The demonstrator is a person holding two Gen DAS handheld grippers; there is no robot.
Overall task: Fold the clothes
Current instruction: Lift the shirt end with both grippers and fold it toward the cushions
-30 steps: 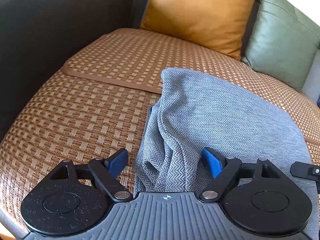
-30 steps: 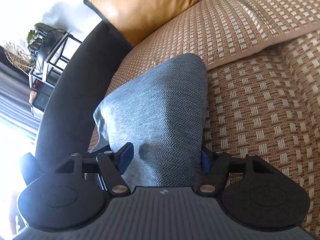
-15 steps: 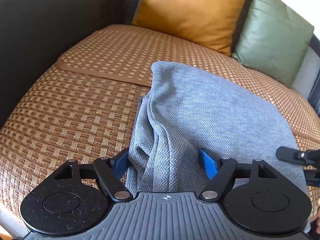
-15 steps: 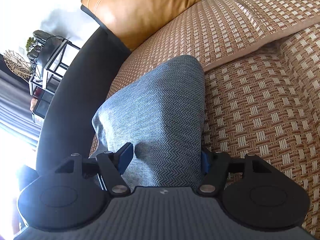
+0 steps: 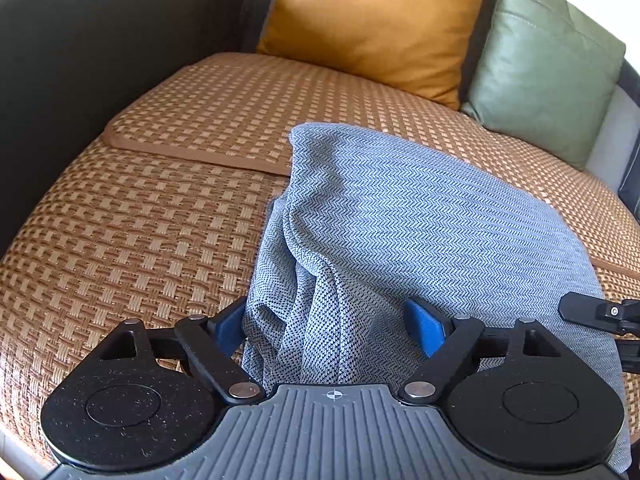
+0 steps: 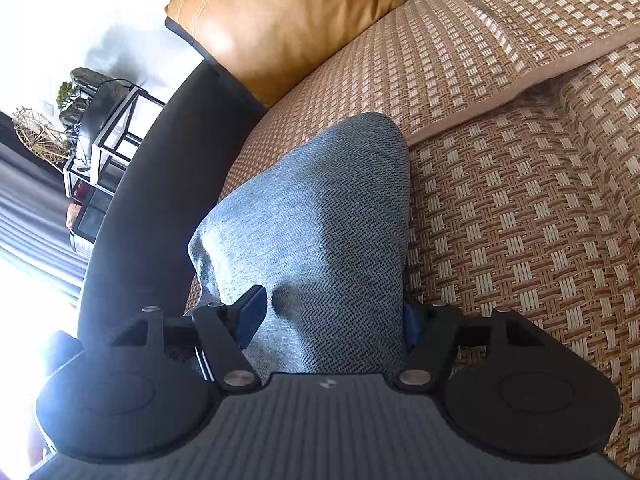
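fold clothes, mid-step. the grey knit garment (image 5: pixel 420 216) is on the sofa's woven mat (image 5: pixel 132 232), bunched on its near side and running right into both sets of fingers.

left gripper (image 5: pixel 326 320): fingers wide and opening a touch. a loose bunch of folds sits btw them. the one blue pad just touches the cloth's edge, the other rests on top of the flat part. doesn't look like a real pinch to me.

right gripper (image 6: pixel 332 312): fingers about 2/3 apart w/ a thick fold filling the whole gap. the one pad dents the cloth and the other is half buried behind it, so imo it's clamped on the garment.

the far rounded corner lies out ahead of both sets of fingers, towards the orange cushion (image 5: pixel 380 20). green cushion (image 5: pixel 540 56) is further off, ahead of the left fingers and to one side.

tips for the step (my guess): get the left fingers onto one clean edge, not the whole wad. otherwise layers slip and the fold goes crooked. close firm on both sides, then lift both ends level so the cloth hangs flat btw the fingers. bring the near edge over to meet that far corner. the knit is soft and stretchy, so don't yank it.
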